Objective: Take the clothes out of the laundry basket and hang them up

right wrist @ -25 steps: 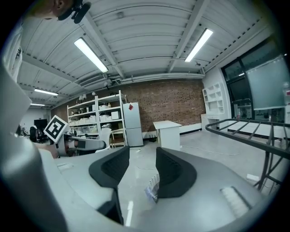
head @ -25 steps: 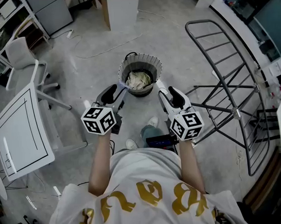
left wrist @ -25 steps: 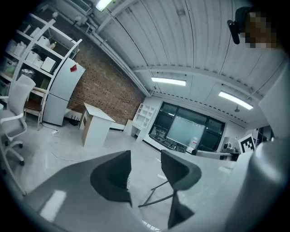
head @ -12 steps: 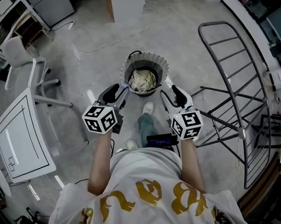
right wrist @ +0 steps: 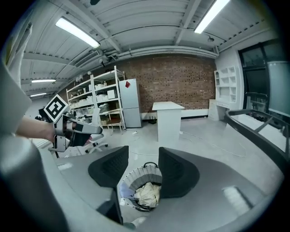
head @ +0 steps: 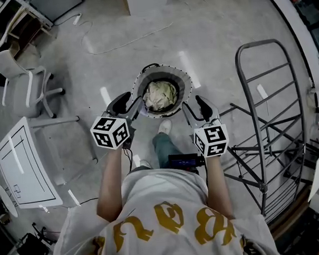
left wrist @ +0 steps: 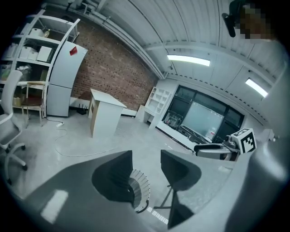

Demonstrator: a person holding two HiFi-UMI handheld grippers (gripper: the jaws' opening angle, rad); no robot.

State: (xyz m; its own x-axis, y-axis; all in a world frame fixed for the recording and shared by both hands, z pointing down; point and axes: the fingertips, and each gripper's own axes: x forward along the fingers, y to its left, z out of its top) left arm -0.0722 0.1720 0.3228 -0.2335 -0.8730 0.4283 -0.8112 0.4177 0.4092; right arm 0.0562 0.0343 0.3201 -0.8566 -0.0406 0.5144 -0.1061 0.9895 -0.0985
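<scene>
The grey floor [head: 223, 21] fills most of the head view. The bare metal drying rack [head: 266, 40] stands to the person's right with nothing hung on it.

The laundry basket [head: 188, 88] sits on the floor just ahead of the person's forward shoe [head: 163, 127]. Over the last second it has drawn in closer beneath the head camera, and the rack has swung further to the side. So the person has stepped up to the basket, and I judge the approach to be nearly finished.

The pale, crumpled clothes [head: 161, 95] lie heaped inside the basket, untouched.

The left tongs [head: 128, 103] and the right tongs [head: 196, 108] flank the basket, one near each side of its rim. Both stand above it, not inside it. In the left gripper view the left tongs' jaws are parted, with only a slice of the basket's ribbed wall [left wrist: 140, 190] showing through the gap. In the right gripper view the jaws are likewise apart and empty, framing the basket and its clothes [right wrist: 147, 195] below.

The task has barely begun. The next move probably calls for lowering one pair of tongs into the heap.
</scene>
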